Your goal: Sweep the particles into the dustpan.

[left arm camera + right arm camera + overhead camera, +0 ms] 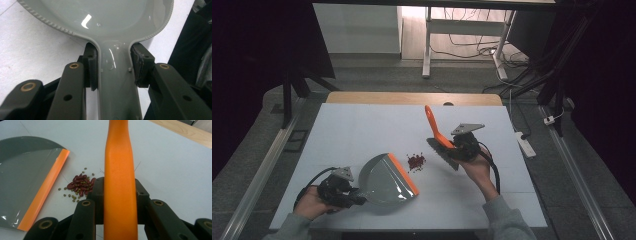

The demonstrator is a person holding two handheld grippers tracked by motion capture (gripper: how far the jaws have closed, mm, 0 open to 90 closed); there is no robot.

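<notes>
A grey dustpan with an orange front lip lies on the white table. My left gripper is shut on its grey handle, both pads pressing its sides. My right gripper is shut on the orange handle of a small brush, whose dark bristles point down at the table. A little heap of red beans with small green ones lies between the dustpan's lip and the brush. In the right gripper view the beans lie left of the handle, beside the dustpan.
The table's wooden far edge runs along the back. A white power strip lies off the table's right side. Desk legs and cables stand on the floor beyond.
</notes>
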